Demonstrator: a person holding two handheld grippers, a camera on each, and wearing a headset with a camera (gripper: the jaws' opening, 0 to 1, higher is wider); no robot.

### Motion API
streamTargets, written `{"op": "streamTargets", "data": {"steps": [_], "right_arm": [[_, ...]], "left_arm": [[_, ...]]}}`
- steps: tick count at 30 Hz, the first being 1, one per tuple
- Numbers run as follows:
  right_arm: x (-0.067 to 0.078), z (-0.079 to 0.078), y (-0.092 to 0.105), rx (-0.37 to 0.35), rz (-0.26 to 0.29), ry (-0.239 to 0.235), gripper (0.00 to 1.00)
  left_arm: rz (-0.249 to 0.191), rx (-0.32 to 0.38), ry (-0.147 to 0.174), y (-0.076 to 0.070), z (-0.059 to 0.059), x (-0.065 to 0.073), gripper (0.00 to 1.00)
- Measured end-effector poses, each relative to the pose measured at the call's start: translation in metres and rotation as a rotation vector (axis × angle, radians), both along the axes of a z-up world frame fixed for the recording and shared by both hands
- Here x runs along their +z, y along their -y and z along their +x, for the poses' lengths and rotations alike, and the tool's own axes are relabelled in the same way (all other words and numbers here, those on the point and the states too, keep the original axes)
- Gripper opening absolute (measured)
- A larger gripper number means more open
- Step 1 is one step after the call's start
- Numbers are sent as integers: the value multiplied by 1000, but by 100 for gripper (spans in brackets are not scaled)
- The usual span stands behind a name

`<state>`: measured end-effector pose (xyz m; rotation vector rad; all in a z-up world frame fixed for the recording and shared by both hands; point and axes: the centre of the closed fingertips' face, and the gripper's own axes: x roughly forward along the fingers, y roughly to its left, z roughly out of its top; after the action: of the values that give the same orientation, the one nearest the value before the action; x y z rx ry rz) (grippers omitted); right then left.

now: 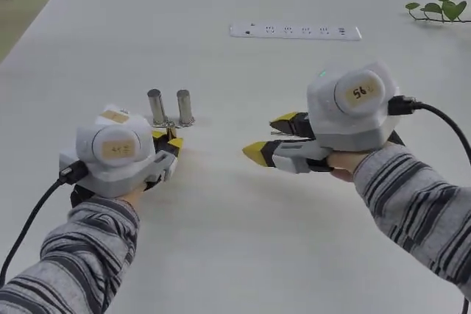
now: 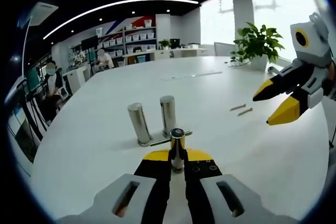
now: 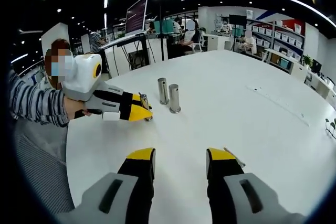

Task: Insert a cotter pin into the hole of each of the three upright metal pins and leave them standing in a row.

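Two upright metal pins (image 1: 156, 106) (image 1: 184, 106) stand side by side on the white table (image 1: 221, 218). In the left gripper view they are just beyond the jaws (image 2: 139, 123) (image 2: 168, 114). My left gripper (image 2: 177, 157) is shut on a third metal pin (image 2: 177, 142), held upright right in front of them, with a cotter pin (image 2: 164, 140) through its top. Two loose cotter pins (image 2: 237, 107) (image 2: 244, 112) lie on the table further right. My right gripper (image 1: 265, 136) hovers open and holds nothing; one cotter pin (image 3: 231, 156) lies by its right jaw.
A white power strip (image 1: 294, 31) lies at the back of the table. A potted plant (image 1: 440, 5) trails in at the far right edge. People, desks and shelves stand in the room beyond the table. Both grippers trail black cables towards me.
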<state>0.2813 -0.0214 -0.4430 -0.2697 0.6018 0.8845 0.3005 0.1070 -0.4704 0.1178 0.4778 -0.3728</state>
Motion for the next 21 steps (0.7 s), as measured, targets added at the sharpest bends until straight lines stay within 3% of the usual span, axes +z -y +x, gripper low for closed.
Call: {"op": "streamTargets", "data": {"steps": [21], "right_arm": [[-9,-9,9,-23,4,-42,36]], "left_arm": [[8,-2,1,-4,-3,1,6]]}}
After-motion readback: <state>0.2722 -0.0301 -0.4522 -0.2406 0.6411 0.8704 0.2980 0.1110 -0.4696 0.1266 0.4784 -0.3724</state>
